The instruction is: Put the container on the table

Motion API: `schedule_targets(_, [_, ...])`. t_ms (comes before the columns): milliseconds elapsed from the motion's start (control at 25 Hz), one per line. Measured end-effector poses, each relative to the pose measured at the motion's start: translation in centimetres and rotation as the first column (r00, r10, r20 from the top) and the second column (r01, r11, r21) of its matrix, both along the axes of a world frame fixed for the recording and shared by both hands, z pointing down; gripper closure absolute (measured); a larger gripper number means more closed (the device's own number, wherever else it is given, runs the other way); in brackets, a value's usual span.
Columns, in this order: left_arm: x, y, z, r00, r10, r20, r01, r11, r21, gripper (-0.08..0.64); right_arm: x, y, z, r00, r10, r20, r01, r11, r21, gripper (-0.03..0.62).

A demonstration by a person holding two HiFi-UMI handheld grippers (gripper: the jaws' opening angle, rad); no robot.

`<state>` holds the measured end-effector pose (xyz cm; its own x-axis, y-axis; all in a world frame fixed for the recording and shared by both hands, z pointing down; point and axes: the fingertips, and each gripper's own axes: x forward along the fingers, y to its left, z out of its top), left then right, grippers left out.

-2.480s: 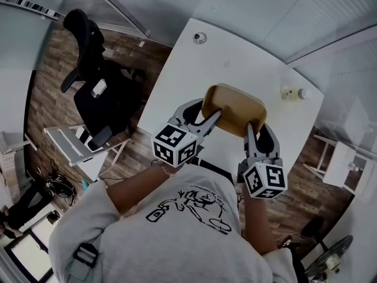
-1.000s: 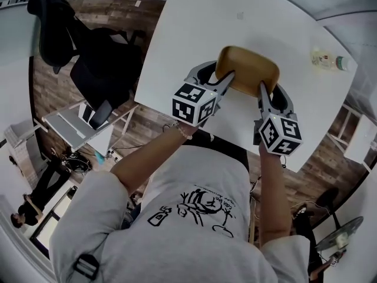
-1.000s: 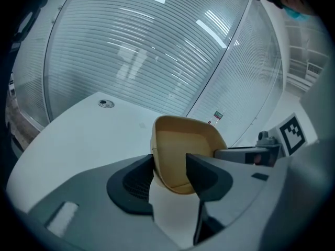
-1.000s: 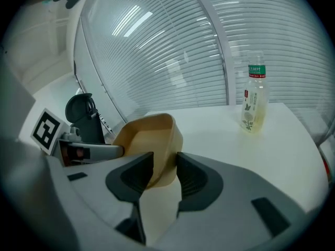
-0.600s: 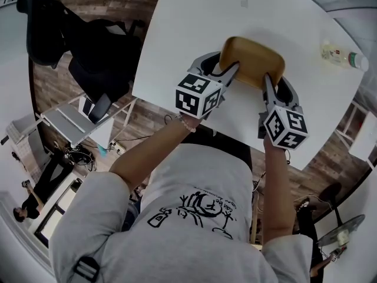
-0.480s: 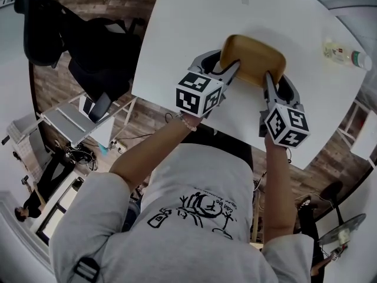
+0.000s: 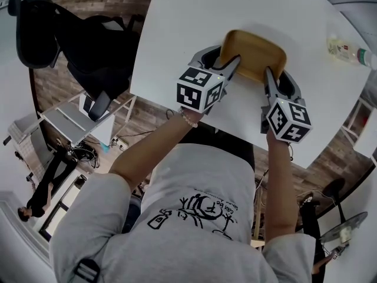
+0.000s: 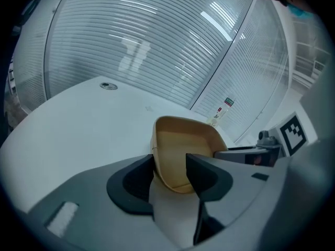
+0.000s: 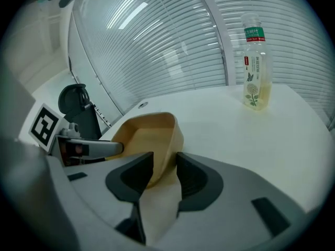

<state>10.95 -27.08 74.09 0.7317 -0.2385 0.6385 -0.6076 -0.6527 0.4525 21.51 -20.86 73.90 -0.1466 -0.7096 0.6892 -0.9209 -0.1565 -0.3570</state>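
The container is a tan tub with rounded corners, low over the white table, near its front edge. I cannot tell whether its base touches the table. My left gripper is shut on the tub's left end wall, one jaw outside and one inside. My right gripper is shut on the near right wall in the same way. In the left gripper view the container sits between the jaws of the left gripper. In the right gripper view the right gripper pinches the container.
A clear drink bottle with a green cap stands at the table's far right corner, also seen as the bottle beyond the tub. A black office chair and a white rack stand left of the table. A cable grommet sits far back.
Both grippers have carried the container forward over the table and lowered it, and it now lies flatter. Both stay closed on it.
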Motion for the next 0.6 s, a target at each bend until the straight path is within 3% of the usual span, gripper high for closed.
schedule_targets(480, [0.5, -0.2, 0.5, 1.000, 0.008, -0.002, -0.008, 1.000, -0.008, 0.370, 0.1, 0.3, 1.3, 0.999, 0.012, 0.047, -0.011, 1.000, -0.021, 0.459])
schedule_targets(600, [0.4, -0.4, 0.1, 1.000, 0.014, -0.020, -0.015, 1.000, -0.011, 0.370, 0.5, 0.2, 0.9, 1.000, 0.000, 0.002, 0.000, 1.000, -0.030, 0.459])
